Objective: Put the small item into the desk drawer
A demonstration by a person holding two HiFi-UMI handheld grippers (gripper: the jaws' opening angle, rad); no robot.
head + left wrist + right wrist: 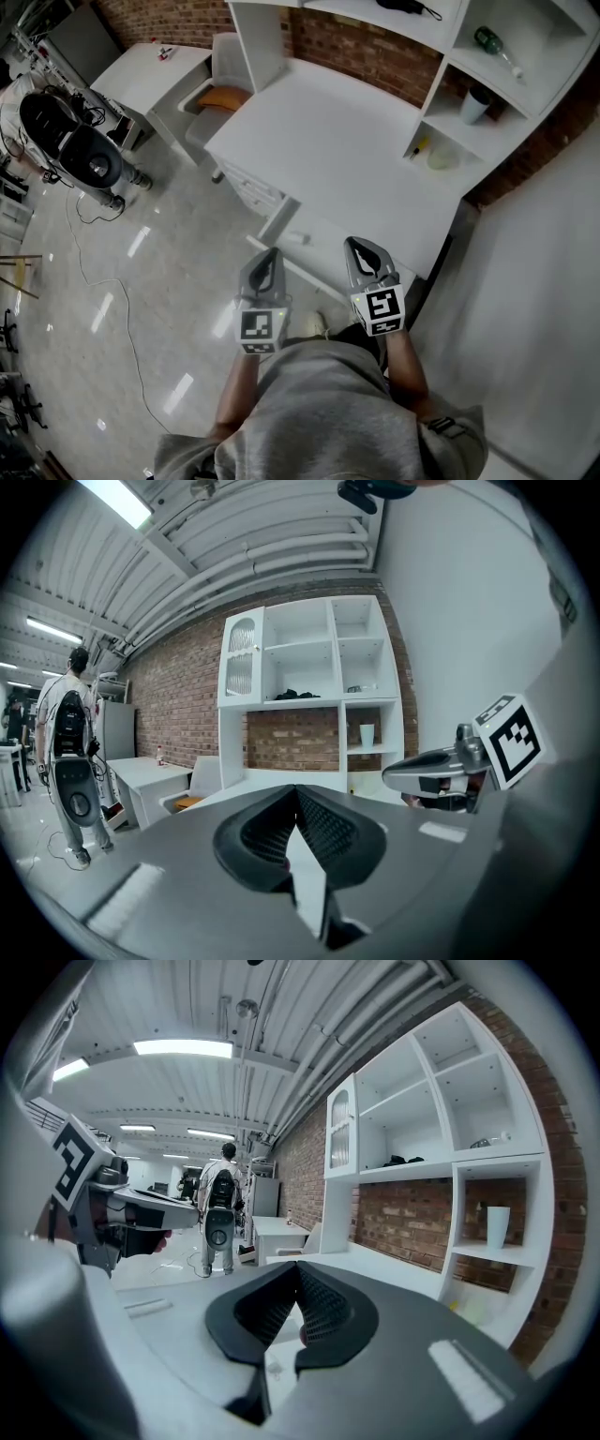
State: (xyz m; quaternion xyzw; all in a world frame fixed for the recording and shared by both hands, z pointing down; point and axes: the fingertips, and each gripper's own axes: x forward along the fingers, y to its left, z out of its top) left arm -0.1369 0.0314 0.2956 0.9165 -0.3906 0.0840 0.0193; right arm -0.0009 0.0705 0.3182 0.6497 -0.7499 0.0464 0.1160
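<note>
White smooth desk (328, 141) against rough brick wall (375, 56)

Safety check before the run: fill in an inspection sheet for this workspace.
Surface: white desk, nothing seen on its top.
Job's things: drawer at the desk's front looks pulled out. A small pale thing lies there, too small to identify.
Clutter: on the shelves, green bottle, white cup, yellow item.
Grippers: left gripper and right gripper held before the desk, jaws shut, nothing between them.
Cables: one cable across the floor.
Surroundings: brick wall, chair with orange seat, second table, a person standing further off.
</note>
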